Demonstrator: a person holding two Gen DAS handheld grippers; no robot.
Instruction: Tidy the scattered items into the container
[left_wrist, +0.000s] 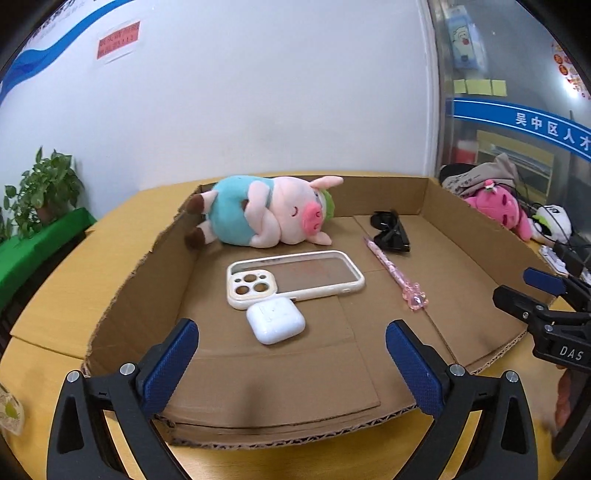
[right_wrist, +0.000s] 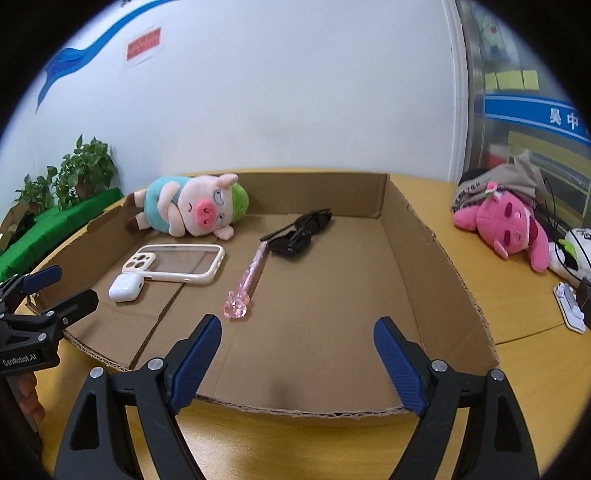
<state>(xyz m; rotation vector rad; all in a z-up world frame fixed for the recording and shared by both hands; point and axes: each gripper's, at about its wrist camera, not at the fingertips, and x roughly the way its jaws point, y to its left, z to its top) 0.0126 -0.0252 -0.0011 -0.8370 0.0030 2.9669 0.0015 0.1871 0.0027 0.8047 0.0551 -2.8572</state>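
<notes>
Your left gripper (left_wrist: 291, 345) and right gripper (right_wrist: 297, 341) gape wide, holding nothing, over the box (right_wrist: 436, 236). Inside: earbud case (left_wrist: 275, 320), phone case (left_wrist: 295, 278), pig (left_wrist: 266, 210), pen (right_wrist: 245, 278), sunglasses (right_wrist: 301, 230).

right gripper (left_wrist: 532, 295): "DAS" | left gripper (right_wrist: 59, 291): "GenRobot.AI" | blue sign (left_wrist: 524, 123): "吴中区人才"

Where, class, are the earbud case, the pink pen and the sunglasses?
earbud case (left_wrist: 275, 320): left wrist view, middle of its white lid.
pink pen (right_wrist: 250, 274): right wrist view, mid barrel.
sunglasses (right_wrist: 293, 244): right wrist view, the near dark lens.
</notes>
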